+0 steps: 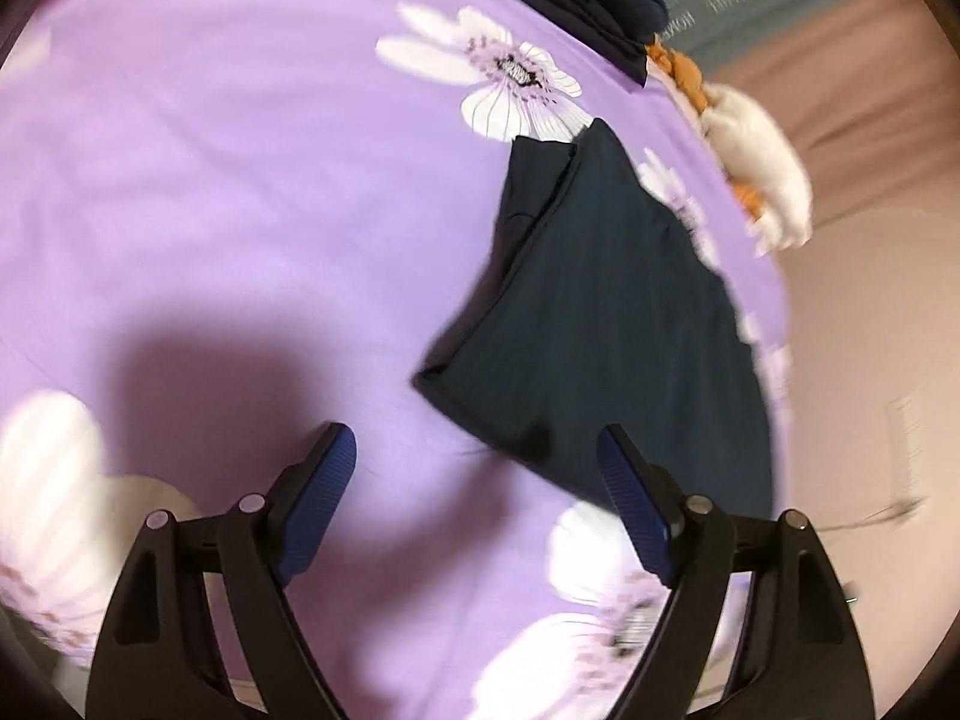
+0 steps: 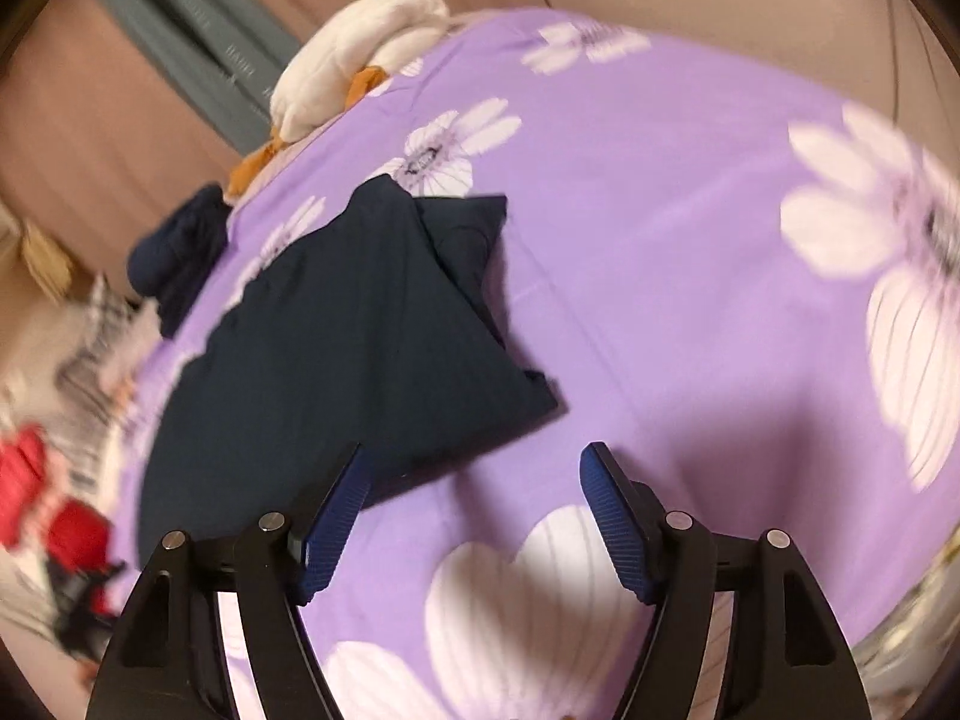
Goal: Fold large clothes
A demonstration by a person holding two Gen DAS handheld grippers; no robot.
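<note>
Left wrist view shows a purple flowered sheet (image 1: pixel 240 210) with a plush toy (image 1: pixel 762 162) at its far edge. A folded dark garment (image 1: pixel 600 330) lies flat, just ahead and right of the left gripper (image 1: pixel 477 498), whose jaws gape empty. The right gripper (image 2: pixel 471 516) hangs wide open too, garment (image 2: pixel 360 348) ahead-left, near its left finger.

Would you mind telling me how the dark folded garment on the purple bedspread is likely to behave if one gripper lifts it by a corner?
The dark folded garment would probably flop and unfold: it lies thin, in loose layers. It looks light, barely denting the purple bedspread. Both the left gripper and right gripper are open, so two-corner support seems wiser.
</note>
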